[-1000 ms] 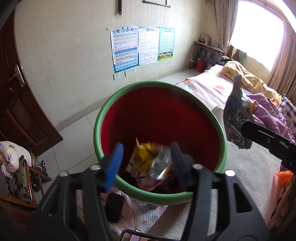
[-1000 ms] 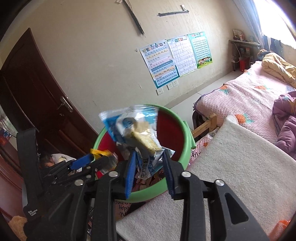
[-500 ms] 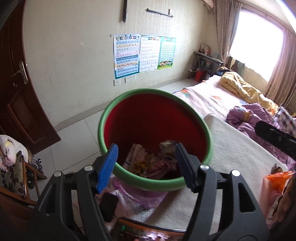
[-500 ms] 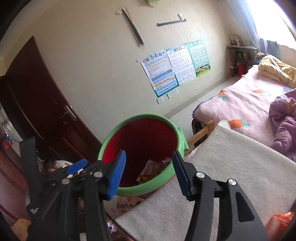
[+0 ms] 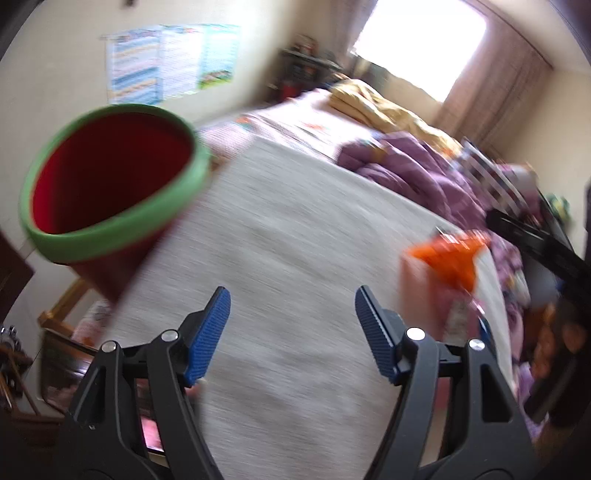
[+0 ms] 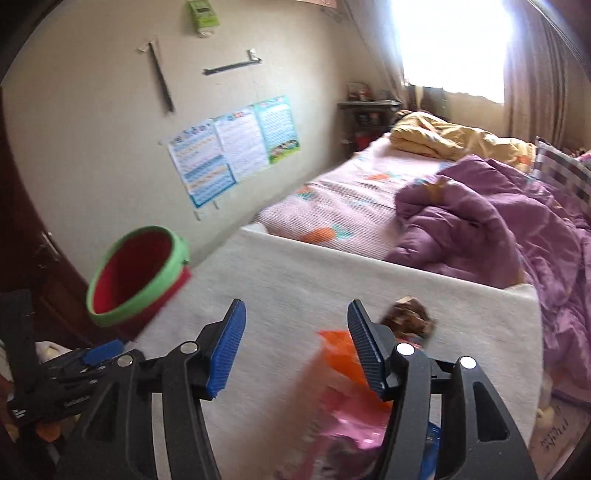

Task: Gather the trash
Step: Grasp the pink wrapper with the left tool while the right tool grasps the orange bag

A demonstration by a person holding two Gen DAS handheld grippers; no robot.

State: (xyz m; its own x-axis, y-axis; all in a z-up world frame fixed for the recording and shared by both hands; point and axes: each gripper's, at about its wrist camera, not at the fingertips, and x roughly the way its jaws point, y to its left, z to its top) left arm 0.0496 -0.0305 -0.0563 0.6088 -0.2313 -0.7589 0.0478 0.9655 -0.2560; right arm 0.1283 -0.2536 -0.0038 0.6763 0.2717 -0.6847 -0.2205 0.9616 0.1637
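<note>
Orange-topped snack bag (image 5: 448, 269) stands on the grey cloth (image 5: 295, 240), long axis roughly upright, torn top up; a brown wrapper (image 6: 408, 316) lies just beyond it. Both blurred. Red bin (image 5: 110, 177) with green rim sits at the cloth's left edge, contents hidden. Left gripper (image 5: 291, 332) and right gripper (image 6: 295, 343) have just been opening; both gape, holding nothing.

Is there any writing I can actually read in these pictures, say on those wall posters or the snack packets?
None reads clearly.
Wall posters: rows of print, too small to read.
Orange and pink packet: blurred, print unreadable.
Brown wrapper: no legible text.
Green box on the wall: too small to read.
</note>
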